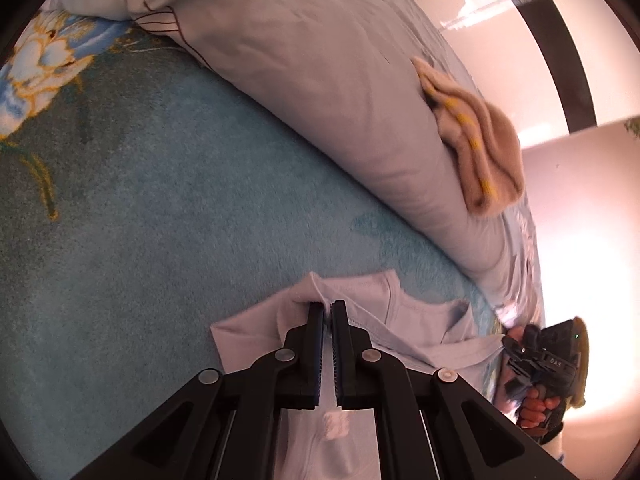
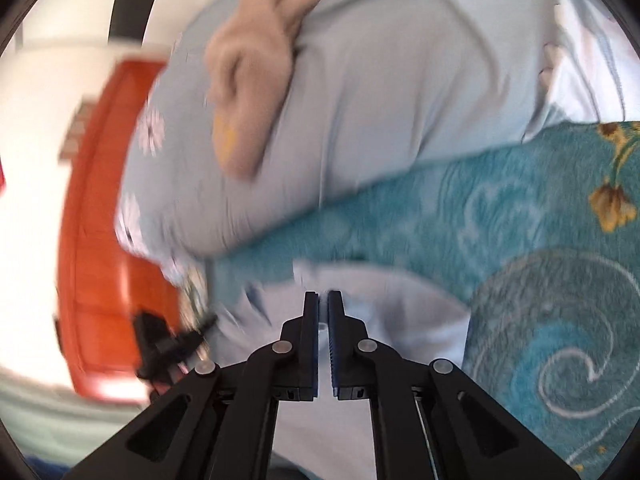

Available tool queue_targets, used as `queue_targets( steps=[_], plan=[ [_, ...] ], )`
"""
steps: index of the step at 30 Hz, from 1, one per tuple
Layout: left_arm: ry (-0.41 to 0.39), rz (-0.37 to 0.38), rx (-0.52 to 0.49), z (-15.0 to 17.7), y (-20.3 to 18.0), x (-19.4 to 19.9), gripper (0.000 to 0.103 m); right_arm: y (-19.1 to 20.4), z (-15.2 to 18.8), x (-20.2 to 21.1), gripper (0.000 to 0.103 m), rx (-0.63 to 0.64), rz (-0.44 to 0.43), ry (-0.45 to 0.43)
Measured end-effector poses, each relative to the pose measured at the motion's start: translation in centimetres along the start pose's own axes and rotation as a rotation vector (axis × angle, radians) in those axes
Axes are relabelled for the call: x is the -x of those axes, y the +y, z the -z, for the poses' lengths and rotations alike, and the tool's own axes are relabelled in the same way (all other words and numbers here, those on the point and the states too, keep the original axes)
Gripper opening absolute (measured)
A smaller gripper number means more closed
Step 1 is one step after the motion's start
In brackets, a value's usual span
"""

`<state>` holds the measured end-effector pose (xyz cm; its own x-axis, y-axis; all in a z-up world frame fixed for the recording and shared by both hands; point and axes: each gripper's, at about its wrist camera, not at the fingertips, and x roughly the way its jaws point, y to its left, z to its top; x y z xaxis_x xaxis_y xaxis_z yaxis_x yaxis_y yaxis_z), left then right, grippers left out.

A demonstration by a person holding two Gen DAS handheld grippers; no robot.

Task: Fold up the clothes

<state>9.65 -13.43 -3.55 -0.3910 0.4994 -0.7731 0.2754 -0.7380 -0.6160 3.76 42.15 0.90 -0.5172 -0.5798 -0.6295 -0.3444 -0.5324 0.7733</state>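
A pale lilac garment (image 1: pixel 420 320) lies rumpled on a teal blanket (image 1: pixel 180 220). My left gripper (image 1: pixel 327 308) is shut on a raised fold of it near the neckline. At the right of the left wrist view my right gripper (image 1: pixel 510 344), held by a hand (image 1: pixel 534 408), is at the garment's far corner, where the cloth is drawn taut. In the blurred right wrist view the right gripper (image 2: pixel 323 298) is shut over the garment (image 2: pixel 380 320), with a sliver of pale cloth between its pads. The left gripper (image 2: pixel 192 332) shows as a black blur at the left.
A bulky grey-blue quilt (image 1: pixel 320 100) lies along the blanket's far side, with a tan cloth (image 1: pixel 476 140) with yellow marks on top. The blanket bears flower patterns (image 1: pixel 36 64). An orange-red piece of furniture (image 2: pixel 100 240) stands beyond the bed's edge.
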Motion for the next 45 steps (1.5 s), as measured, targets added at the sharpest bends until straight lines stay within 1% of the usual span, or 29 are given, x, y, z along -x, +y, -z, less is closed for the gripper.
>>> queue_targets(
  steps=[2, 4, 7, 10, 13, 17, 20, 24, 25, 28, 30, 31, 32, 33, 34, 35, 36, 37, 39, 42, 43, 45],
  plan=[
    [-0.004, -0.007, 0.015, -0.5, 0.2, -0.3, 0.005, -0.7, -0.6, -0.4, 0.004, -0.04, 0.005, -0.019],
    [0.002, -0.006, 0.039, -0.7, 0.6, -1.0, 0.005, -1.1, -0.7, -1.0, 0.004, -0.057, 0.039, -0.012],
    [0.008, -0.028, 0.059, -0.9, 1.2, -1.8, 0.005, -2.4, -0.6, -1.8, 0.004, -0.116, 0.057, -0.013],
    [0.005, -0.015, 0.097, -0.8, 1.9, -2.2, 0.005, -3.4, -0.4, -2.1, 0.004, -0.161, 0.058, -0.02],
    [-0.006, -0.003, 0.126, -0.8, 2.3, -2.2, 0.005, -3.4, -0.6, -2.1, 0.004, -0.153, 0.078, -0.027],
    [-0.026, -0.018, 0.102, -1.3, 1.8, -1.9, 0.005, -3.0, -1.0, -2.5, 0.004, -0.135, 0.089, -0.027],
    [-0.025, -0.013, 0.1, -1.6, 1.7, -1.8, 0.006, -3.0, -1.1, -2.7, 0.005, -0.133, 0.106, -0.017],
    [-0.042, -0.044, 0.084, -1.7, 1.3, -1.1, 0.005, -3.0, -1.1, -2.0, 0.008, -0.139, 0.113, -0.031],
    [-0.049, -0.053, 0.088, -1.6, 1.4, -0.8, 0.006, -2.9, -1.2, -1.7, 0.008, -0.127, 0.127, -0.039],
    [-0.075, -0.101, 0.118, -0.9, 2.2, 0.3, 0.006, -2.4, -1.6, -0.5, 0.008, -0.098, 0.209, -0.078],
    [-0.082, -0.138, 0.135, -0.2, 2.6, 1.1, 0.006, -2.3, -1.5, 0.6, 0.008, -0.089, 0.221, -0.091],
    [-0.084, -0.156, 0.143, 0.1, 2.8, 1.4, 0.008, -2.2, -1.2, 1.1, 0.008, -0.08, 0.214, -0.087],
    [-0.083, -0.171, 0.142, 0.5, 2.8, 1.7, 0.011, -2.1, -0.6, 1.4, 0.01, -0.065, 0.216, -0.077],
    [-0.082, -0.183, 0.128, 1.1, 2.4, 1.9, 0.021, -2.0, -0.1, 1.7, 0.014, -0.05, 0.218, -0.068],
    [-0.082, -0.194, 0.109, 1.8, 2.0, 2.1, 0.035, -2.3, 0.6, 2.1, 0.026, -0.037, 0.223, -0.056],
    [-0.079, -0.2, 0.082, 2.5, 1.3, 2.1, 0.043, -2.5, 1.3, 2.6, 0.037, -0.024, 0.227, -0.044],
    [-0.074, -0.195, 0.044, 3.4, 0.3, 2.1, 0.055, -2.7, 2.3, 2.7, 0.04, -0.022, 0.216, -0.029],
    [-0.067, -0.184, 0.002, 4.2, -0.9, 1.9, 0.06, -3.0, 3.4, 2.7, 0.043, -0.019, 0.205, -0.013],
    [-0.047, -0.161, -0.08, 5.8, -3.2, 1.5, 0.063, -3.7, 5.2, 2.2, 0.046, -0.032, 0.189, 0.02],
    [0.009, -0.128, -0.185, 8.0, -7.1, -0.4, 0.063, -4.6, 7.5, 1.4, 0.047, -0.052, 0.176, 0.063],
    [0.036, -0.105, -0.211, 8.6, -8.1, -1.2, 0.063, -4.8, 7.7, 1.4, 0.047, -0.06, 0.17, 0.054],
    [0.081, -0.089, -0.271, 9.8, -10.2, -2.9, 0.062, -4.9, 8.2, 1.2, 0.047, -0.079, 0.155, 0.036]
  ],
)
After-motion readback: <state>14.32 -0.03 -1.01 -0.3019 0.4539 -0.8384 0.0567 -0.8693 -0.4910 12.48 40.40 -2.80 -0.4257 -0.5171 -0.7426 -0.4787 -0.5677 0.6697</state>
